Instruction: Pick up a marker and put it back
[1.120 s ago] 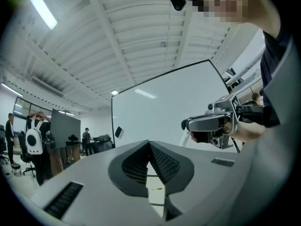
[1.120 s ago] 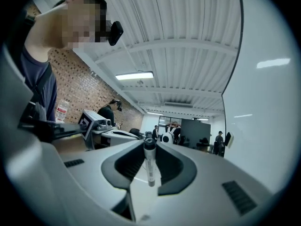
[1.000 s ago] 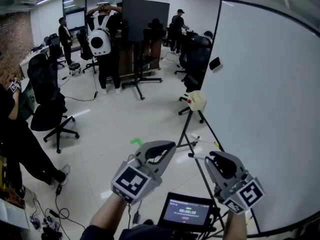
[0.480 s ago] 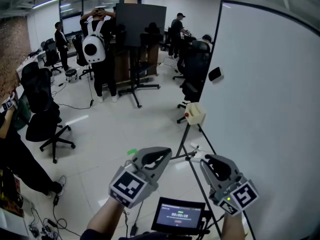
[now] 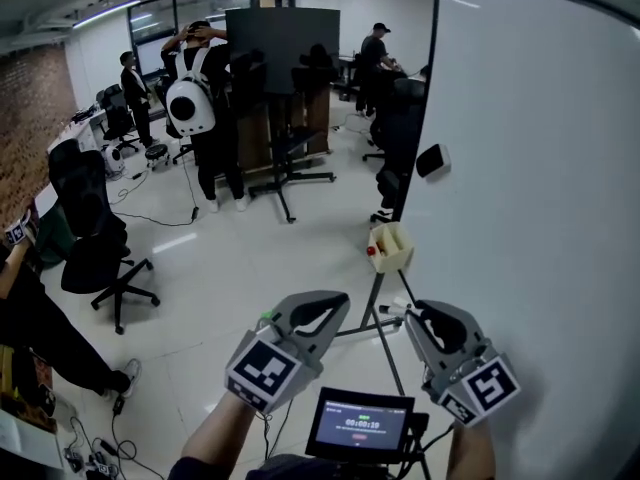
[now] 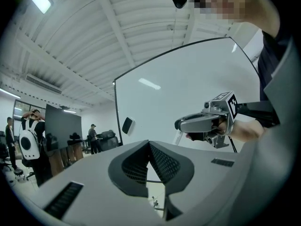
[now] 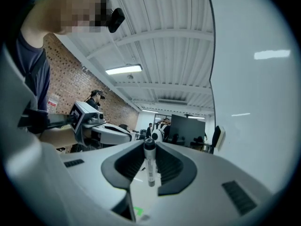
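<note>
My right gripper [image 5: 414, 314] is shut on a white marker [image 5: 392, 311], whose end pokes out to the left of the jaws in the head view. In the right gripper view the marker [image 7: 149, 163] stands upright between the pads, its dark cap at the tips. My left gripper [image 5: 338, 302] hangs beside it, shut, with nothing between its jaws [image 6: 149, 144]. Ahead of both, a cream marker box [image 5: 390, 247] with something red in it hangs at the lower edge of the whiteboard [image 5: 540, 188]. Both grippers are well short of the box.
A black eraser [image 5: 432, 160] sticks to the whiteboard. The board's tripod legs [image 5: 372, 298] spread on the floor below the grippers. A small screen [image 5: 360, 425] sits near my body. Office chairs [image 5: 95, 233], a dark display on a stand [image 5: 282, 48] and several people fill the room at left and back.
Both grippers have travelled forward along the whiteboard with the marker still in the right one. The cream box and eraser now sit nearer and lower in the head view.
</note>
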{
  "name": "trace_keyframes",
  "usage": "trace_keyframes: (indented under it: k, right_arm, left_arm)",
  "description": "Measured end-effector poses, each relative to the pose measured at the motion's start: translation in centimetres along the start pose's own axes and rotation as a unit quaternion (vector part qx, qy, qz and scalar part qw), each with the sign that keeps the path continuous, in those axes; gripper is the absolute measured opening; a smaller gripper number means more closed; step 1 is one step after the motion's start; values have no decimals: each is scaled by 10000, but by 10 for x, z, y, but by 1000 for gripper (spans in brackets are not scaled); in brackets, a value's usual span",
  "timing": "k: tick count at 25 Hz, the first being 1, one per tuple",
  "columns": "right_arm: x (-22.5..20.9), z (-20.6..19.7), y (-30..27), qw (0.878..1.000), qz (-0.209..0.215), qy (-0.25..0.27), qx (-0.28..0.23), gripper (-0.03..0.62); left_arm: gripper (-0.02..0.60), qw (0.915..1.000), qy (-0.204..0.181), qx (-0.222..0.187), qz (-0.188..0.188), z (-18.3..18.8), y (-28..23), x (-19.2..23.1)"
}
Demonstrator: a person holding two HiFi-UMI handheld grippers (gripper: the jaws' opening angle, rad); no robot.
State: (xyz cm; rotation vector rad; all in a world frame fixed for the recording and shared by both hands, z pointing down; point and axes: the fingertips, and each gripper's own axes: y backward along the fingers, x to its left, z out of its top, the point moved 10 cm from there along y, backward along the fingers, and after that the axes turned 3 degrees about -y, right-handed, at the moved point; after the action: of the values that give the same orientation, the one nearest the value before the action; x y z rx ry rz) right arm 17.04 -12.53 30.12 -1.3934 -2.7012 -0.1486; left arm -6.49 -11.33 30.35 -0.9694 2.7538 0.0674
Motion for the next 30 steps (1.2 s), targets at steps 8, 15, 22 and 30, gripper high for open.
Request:
trace_keyframes:
  k: [8, 15, 22, 30]
  right_arm:
    - [-52, -15, -23, 9997, 164, -179, -22, 86]
    - [-88, -38, -48, 9998, -39, -140, 119, 86]
    - [-108, -27, -119, 9988, -359, 6, 333, 86]
    - [-135, -21, -197, 9967, -662, 122, 448, 86]
  left_arm:
    - [-3, 9996, -95, 150, 203, -2, -45, 20]
    - [-3, 9999, -33, 78, 57, -31, -92, 51]
    - [-3, 9994, 175, -231, -181, -48, -117, 133]
    - [-3, 9976, 155, -431, -512, -55, -153, 219]
